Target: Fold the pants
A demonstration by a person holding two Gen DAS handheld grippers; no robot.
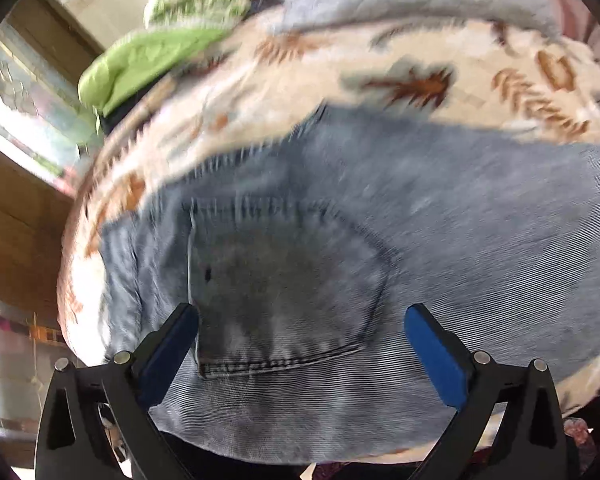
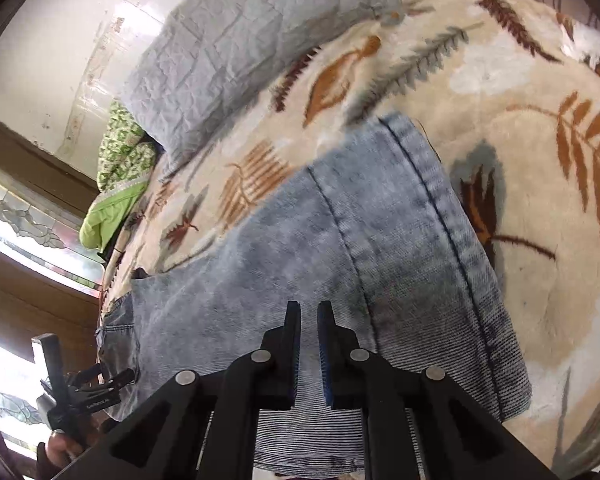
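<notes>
Light blue jeans lie flat on a cream blanket with a leaf print. In the left wrist view their back pocket faces up. My left gripper hovers over that pocket, jaws wide apart, with nothing between the blue pads. In the right wrist view a folded leg of the jeans runs away to its hem. My right gripper sits just above the denim near the front edge, its fingers almost together, and no cloth shows pinched in the narrow gap.
A grey quilted pillow and green bedding lie at the far side of the bed. A wood-framed window stands to the left. A hand holding the other gripper's body shows at lower left.
</notes>
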